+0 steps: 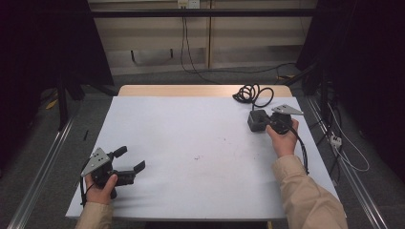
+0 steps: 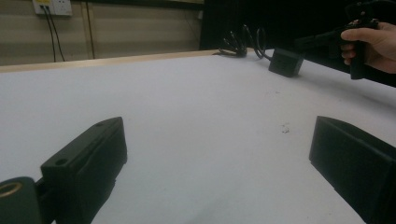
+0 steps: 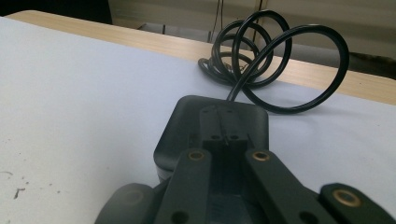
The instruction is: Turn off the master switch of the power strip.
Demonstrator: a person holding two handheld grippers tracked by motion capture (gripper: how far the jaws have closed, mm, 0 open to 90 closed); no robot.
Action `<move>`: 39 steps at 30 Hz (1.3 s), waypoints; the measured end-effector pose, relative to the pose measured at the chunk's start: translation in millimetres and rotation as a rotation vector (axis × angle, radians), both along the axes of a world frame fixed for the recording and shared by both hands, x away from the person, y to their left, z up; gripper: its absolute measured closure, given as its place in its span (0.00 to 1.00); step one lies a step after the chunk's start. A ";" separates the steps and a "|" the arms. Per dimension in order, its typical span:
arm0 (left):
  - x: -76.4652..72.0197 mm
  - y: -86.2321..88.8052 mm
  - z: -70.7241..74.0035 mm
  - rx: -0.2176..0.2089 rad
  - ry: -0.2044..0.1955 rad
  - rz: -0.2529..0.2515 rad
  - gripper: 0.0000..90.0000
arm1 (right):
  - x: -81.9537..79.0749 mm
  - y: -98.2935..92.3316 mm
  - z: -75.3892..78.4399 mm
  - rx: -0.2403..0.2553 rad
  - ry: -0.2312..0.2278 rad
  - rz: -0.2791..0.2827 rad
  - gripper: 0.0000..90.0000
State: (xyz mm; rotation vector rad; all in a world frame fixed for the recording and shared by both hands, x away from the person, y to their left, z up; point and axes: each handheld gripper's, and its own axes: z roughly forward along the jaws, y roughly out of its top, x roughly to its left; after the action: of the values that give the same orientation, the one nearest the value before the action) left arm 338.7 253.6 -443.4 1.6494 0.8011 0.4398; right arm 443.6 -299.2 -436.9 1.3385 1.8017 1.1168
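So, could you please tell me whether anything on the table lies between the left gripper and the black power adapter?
Nothing visible does. The left gripper has open jaws facing bare white table, and the black power adapter sits across it by the right gripper.

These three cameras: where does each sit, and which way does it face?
High view: above the near edge, looking forward and down on the table; both forearms, left gripper and right gripper show.
Left gripper view: rides that gripper, looks across the table; open fingers.
Right gripper view: looks along shut fingers over the adapter.
All share the adapter and its cable.
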 end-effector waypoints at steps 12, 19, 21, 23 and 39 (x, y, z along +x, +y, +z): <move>-0.5 0.9 0.5 -0.005 -0.001 0.006 0.04 | 0.0 1.0 0.5 -0.009 -0.003 -0.004 1.00; -0.5 0.8 0.3 -0.007 0.002 0.006 0.04 | -0.2 0.8 1.1 -0.006 -0.001 -0.003 1.00; -0.5 0.9 0.3 -0.007 0.002 0.007 0.04 | -0.5 0.3 2.8 0.007 -0.009 -0.009 1.00; -0.4 0.9 0.3 -0.006 0.001 0.006 0.04 | -0.8 0.2 2.8 0.005 -0.009 -0.007 1.00; -1.4 2.8 0.6 -0.005 -0.001 0.010 0.04 | -2.5 1.5 4.3 0.018 0.001 -0.001 0.86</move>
State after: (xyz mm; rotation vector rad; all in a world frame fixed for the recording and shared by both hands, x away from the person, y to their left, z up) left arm 337.3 256.4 -442.8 1.6409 0.8101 0.4453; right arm 441.1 -297.7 -432.6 1.3501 1.7962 1.1341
